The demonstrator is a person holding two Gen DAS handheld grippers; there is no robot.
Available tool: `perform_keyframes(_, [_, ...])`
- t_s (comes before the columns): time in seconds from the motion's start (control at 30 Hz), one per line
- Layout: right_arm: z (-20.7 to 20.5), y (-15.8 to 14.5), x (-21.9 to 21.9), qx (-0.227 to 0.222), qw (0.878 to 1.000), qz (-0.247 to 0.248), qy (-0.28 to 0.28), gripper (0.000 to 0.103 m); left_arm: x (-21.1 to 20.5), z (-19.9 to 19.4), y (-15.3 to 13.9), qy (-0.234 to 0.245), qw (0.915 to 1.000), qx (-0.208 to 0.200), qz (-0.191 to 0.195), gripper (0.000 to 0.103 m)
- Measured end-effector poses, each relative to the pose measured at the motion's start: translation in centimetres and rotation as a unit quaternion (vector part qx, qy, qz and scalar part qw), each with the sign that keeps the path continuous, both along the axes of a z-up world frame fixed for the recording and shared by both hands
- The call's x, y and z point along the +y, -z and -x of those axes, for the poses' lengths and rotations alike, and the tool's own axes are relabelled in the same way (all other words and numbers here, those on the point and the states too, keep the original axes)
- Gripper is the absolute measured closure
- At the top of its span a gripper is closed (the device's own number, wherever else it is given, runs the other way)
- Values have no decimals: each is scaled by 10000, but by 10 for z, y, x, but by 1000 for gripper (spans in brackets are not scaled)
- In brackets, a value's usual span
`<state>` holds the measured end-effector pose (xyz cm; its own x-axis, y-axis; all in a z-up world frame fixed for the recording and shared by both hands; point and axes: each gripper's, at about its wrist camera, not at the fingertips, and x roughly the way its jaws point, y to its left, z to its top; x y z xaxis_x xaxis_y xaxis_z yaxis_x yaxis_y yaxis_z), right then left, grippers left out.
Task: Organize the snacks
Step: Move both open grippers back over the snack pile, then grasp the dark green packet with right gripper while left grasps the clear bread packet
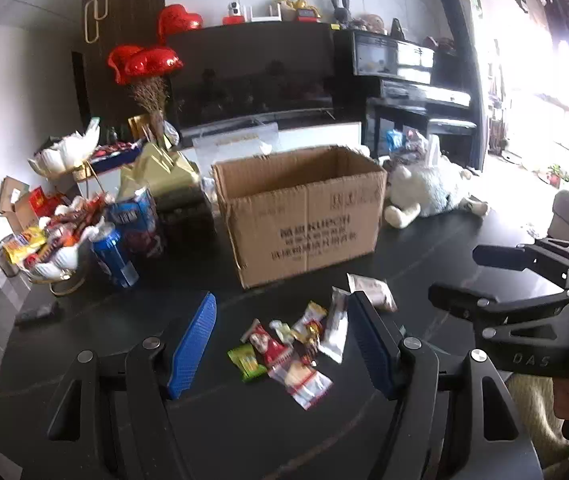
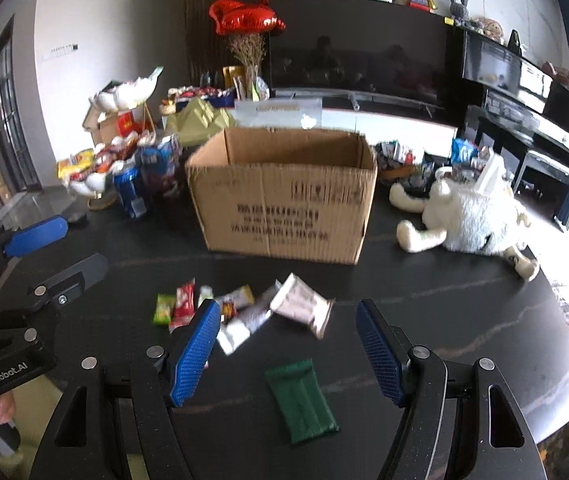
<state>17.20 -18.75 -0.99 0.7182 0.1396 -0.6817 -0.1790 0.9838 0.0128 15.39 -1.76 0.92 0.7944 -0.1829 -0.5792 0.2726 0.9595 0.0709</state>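
Observation:
Small snack packets (image 1: pixel 288 344) lie loose on the dark table (image 1: pixel 212 432) in front of an open cardboard box (image 1: pixel 300 216). My left gripper (image 1: pixel 282 344) is open and empty, its blue pads either side of the pile and above it. My right gripper (image 2: pixel 288 352) is open and empty over a dark green packet (image 2: pixel 302 404). The same pile (image 2: pixel 236 308), with a grey-white packet (image 2: pixel 302 304), lies just beyond it. The box (image 2: pixel 284 196) stands behind. Each gripper shows in the other's view: the right (image 1: pixel 496 276), the left (image 2: pixel 56 252).
A white plush toy (image 2: pixel 468 220) lies right of the box. A blue can (image 1: pixel 114 256), snack bags and a heaped white dish (image 1: pixel 56 248) stand to the left. A TV, red heart balloons (image 2: pixel 248 16) and a piano are behind the table.

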Motion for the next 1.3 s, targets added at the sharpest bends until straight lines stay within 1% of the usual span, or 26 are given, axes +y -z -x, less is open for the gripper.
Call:
perform_keyframes(0.2, [8,34,0,435,9990,-26,-25,32,-1,10,21,7,10000,-44,-72,36])
perform_keyframes(0.37, [10,54,-2,668,9978,11,25,32,-1,15,40,66,9999,20,-78,36])
perform_keyframes(0.57, [4,75,-6,977,9951,114,133,32,-3,10,64,115,9992,386,-71,36])
perform_keyframes(0.77, [-3,96,-5,1294,9914,170,126,32,4,0,87,-90,9949,959,303,40])
perform_keyframes(0.87, [-3,102,-3,1328,9908,253,91,32,6,-8,99,-234,9909,1241,464,41])
perform_keyframes(1.03, [-7,109,-7,1353,9906,168,113,32,2,-21,111,-459,9872,1444,501,43])
perform_keyframes(1.13, [-10,112,-12,1380,9903,15,138,32,-4,-28,116,-553,9866,1474,426,43])
perform_keyframes(1.3, [-14,117,-20,1404,9897,-226,185,32,-13,-40,127,-695,9828,1656,419,43])
